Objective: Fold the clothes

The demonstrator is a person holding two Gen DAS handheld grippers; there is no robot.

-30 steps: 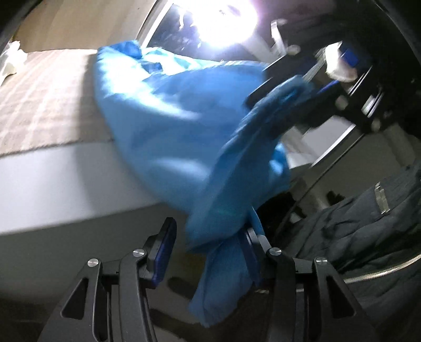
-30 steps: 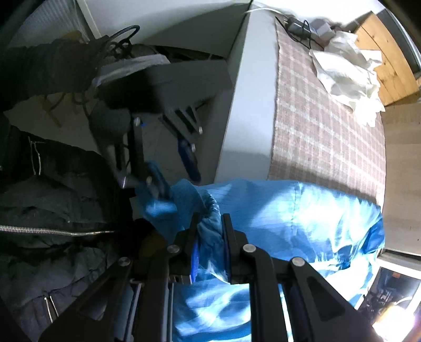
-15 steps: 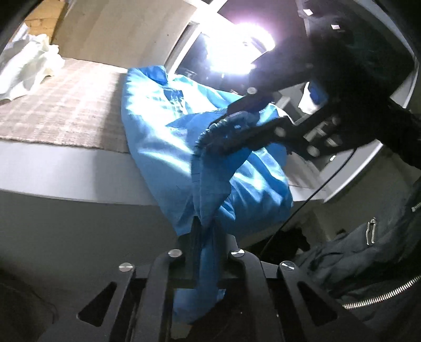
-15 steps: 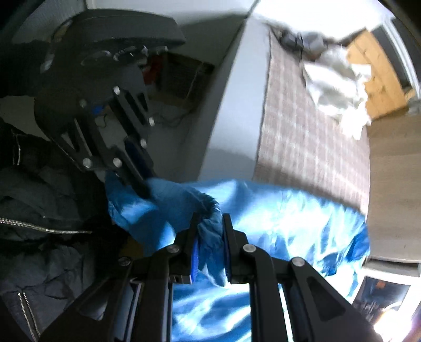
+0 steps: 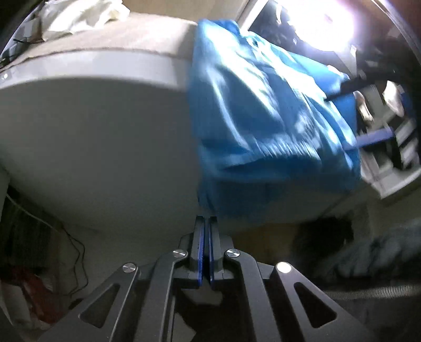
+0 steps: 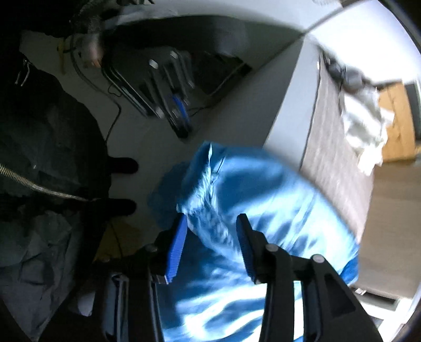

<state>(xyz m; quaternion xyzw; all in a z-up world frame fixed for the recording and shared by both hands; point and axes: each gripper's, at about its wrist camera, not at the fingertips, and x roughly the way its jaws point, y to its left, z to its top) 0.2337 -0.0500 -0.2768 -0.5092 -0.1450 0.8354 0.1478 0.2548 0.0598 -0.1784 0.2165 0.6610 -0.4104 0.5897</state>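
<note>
Just ahead of the left tool [image 5: 206, 223], whose blue-padded jaws stand pressed together with no gap, the lower corner of the blue garment [image 5: 263, 118] comes down to the fingertips. The picture is too blurred there to tell whether a fold is caught between the pads. From that corner the garment rises away from the tool and to its right, draped over the pale edge of the counter [image 5: 92, 105] and up onto its top. It hangs in soft creases with a gathered, ribbed band across the lower part. Farther ahead and to the left of this tool, on the checked cover [image 6: 326, 147] of the counter, lies a crumpled white cloth [image 5: 86, 15], well apart from the blue garment. A thin dark cable [image 5: 76, 252] trails on the floor down to the tool's left. The right tool [image 6: 211, 218] points steeply down at the same garment. Its jaws have just been opening and now stand apart, with a bunched ridge of the blue fabric lying loose between them and the pads not pressing on it. More of the garment spreads below and to the right of this tool, over the edge of the counter. To its left hangs a dark zipped jacket [image 6: 39, 189], and beyond its fingertips the left tool shows, near the upper end of the garment.
</note>
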